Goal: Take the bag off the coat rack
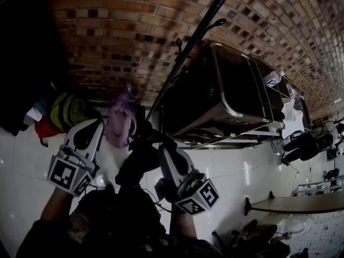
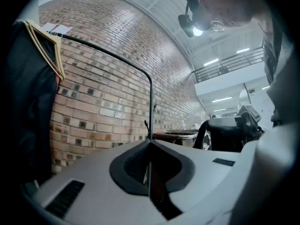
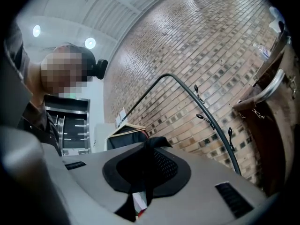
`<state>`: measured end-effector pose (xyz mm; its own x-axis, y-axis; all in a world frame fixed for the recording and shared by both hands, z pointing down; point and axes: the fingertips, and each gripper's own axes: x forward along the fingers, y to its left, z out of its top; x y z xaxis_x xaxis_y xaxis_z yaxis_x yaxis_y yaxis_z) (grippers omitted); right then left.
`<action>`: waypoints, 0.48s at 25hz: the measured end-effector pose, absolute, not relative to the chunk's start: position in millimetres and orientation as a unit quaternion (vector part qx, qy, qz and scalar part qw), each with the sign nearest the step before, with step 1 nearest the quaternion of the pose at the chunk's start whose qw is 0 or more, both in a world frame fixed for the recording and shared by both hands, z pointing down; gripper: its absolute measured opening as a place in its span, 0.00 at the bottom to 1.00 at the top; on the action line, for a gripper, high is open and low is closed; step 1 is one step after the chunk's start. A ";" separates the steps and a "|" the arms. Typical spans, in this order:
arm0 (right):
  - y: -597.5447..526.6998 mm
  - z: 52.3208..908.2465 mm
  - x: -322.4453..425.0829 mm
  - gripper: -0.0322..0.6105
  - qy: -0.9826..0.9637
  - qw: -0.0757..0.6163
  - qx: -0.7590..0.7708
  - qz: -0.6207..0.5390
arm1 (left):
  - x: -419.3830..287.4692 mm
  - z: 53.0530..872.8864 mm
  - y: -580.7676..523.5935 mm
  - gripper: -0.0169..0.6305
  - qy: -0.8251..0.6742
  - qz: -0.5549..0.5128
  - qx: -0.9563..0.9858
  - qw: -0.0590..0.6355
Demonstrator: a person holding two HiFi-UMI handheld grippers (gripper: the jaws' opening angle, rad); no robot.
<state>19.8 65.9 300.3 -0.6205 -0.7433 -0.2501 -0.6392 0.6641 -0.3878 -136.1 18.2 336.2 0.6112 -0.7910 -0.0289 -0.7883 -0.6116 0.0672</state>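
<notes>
**Right gripper** (image 3: 148, 148): clenched on a fold of black strap (image 3: 155, 141), which stands up out of the closed jaws. A white and red tag shows below the pads. The strap is judged to belong to the bag (image 1: 134, 168), a dark mass low in the head view. The bag sits between the two grippers, just beside the lower end of the coat rack (image 1: 188, 50) pole. The view is too dark to tell whether any part of the bag touches the pole.

**Left gripper** (image 2: 150, 143): jaws closed together with nothing between them. It takes no load.

**Rack:** the hooks (image 3: 205, 118) along the pole, seen in the right gripper view, are bare. Judgement: the bag is off its hook, and the step in hand is to carry it clear.

**Surroundings:** a purple garment (image 1: 120, 118) hangs just beside the bag. Along the rack's rail a wooden hanger (image 2: 47, 43) carries a black coat (image 2: 28, 107). A brick wall (image 1: 134, 15) stands behind.

**Recommendation:**
- Hold the grip firm, since it is on a thin fold only.
- Draw the bag away from the pole and the purple garment so the strap snags on neither.
- Bring the left gripper under the bag's body if it swings.
</notes>
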 end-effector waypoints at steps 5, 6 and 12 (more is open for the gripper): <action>107.3 302.4 -4.6 0.10 0.892 0.195 -0.388 -0.128 | -150.0 342.7 62.3 0.05 -0.423 -0.024 0.905 0.031; 114.8 302.7 -10.0 0.10 0.892 0.193 -0.389 -0.126 | -153.8 343.7 69.5 0.05 -0.421 -0.024 0.906 0.033; 146.9 305.7 -23.2 0.10 0.889 0.185 -0.398 -0.127 | -161.6 344.1 100.4 0.05 -0.410 -0.022 0.911 0.035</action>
<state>-23.2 146.9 305.7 -0.6140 -0.7557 -0.2277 -0.6618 0.6502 -0.3732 -161.6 100.4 344.1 0.6627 -0.7488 -0.0118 -0.7457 -0.6613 0.0811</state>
